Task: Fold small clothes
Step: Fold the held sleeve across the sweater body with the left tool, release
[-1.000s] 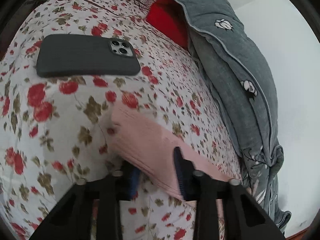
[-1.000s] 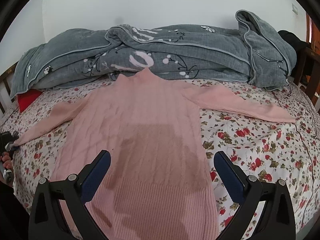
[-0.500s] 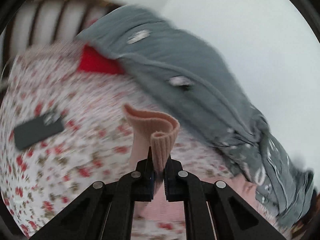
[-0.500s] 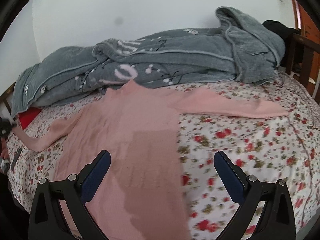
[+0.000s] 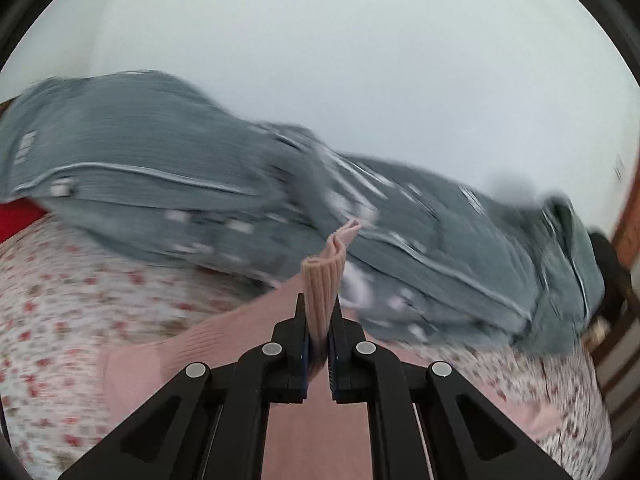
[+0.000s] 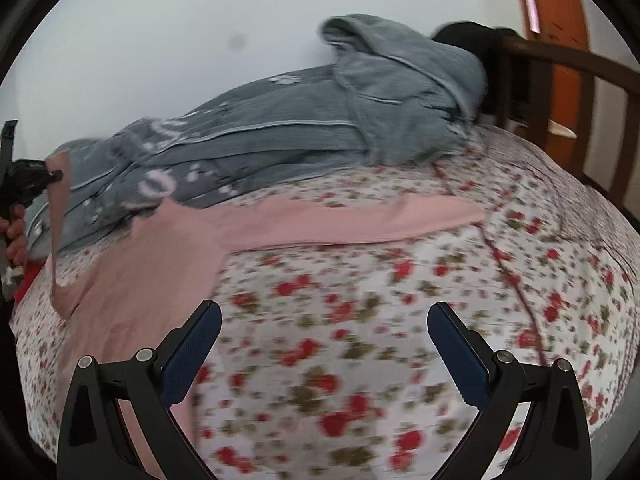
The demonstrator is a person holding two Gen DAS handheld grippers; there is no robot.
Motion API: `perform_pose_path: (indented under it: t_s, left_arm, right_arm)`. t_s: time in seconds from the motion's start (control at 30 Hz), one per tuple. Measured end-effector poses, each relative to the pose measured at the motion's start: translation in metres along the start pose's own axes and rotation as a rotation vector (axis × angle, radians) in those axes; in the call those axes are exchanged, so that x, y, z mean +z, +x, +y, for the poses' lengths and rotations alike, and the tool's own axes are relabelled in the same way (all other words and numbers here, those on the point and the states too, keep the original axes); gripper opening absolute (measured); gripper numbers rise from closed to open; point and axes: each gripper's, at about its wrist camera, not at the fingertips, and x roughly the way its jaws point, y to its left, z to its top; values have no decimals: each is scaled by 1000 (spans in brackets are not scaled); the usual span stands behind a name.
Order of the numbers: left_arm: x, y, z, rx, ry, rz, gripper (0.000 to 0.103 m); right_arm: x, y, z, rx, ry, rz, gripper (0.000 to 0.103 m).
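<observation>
A pink ribbed sweater (image 6: 160, 256) lies spread on the flowered bed, its right sleeve (image 6: 360, 216) stretched flat toward the right. My left gripper (image 5: 319, 320) is shut on the cuff of the left sleeve (image 5: 322, 280), which stands up between the pads. In the right wrist view that same left gripper (image 6: 56, 175) shows at the far left, lifting the sleeve (image 6: 58, 216) off the bed. My right gripper (image 6: 324, 320) is open and hangs over the bedsheet to the right of the sweater's body, with nothing between its fingers.
A grey quilted blanket (image 6: 320, 128) lies heaped along the wall behind the sweater. The flowered bedsheet (image 6: 400, 300) covers the bed. A dark wooden bed rail (image 6: 560, 80) and an orange door (image 6: 552, 8) stand at the right. A red cloth (image 5: 16, 216) peeks out at left.
My left gripper shut on the sleeve cuff, lifted it and swung it rightward over the sweater. My right gripper moved right, off the sweater's body and over bare sheet.
</observation>
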Motion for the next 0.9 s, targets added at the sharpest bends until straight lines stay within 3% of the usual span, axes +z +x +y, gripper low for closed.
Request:
perform_pose_path:
  t_s: [0.27, 0.43, 0.5, 0.57, 0.73, 0.9]
  left_arm:
    - [-89, 108, -117, -40, 216, 248, 7]
    - [-132, 134, -143, -10, 301, 326, 9]
    - [-137, 140, -143, -24, 305, 377, 26]
    - [-135, 136, -140, -57, 293, 413, 67]
    - [-107, 94, -122, -53, 271, 273, 81]
    - [-87, 59, -75, 14, 217, 228, 82]
  right_arm:
    - [-13, 19, -56, -95, 93, 47, 101]
    - [-16, 27, -70, -114, 96, 71, 101]
    - [-17, 30, -71, -120, 84, 78, 101]
    - [-17, 33, -72, -114, 79, 83, 101]
    - [-15, 39, -68, -79, 79, 90, 101]
    - [-2, 44, -64, -28, 63, 77, 101]
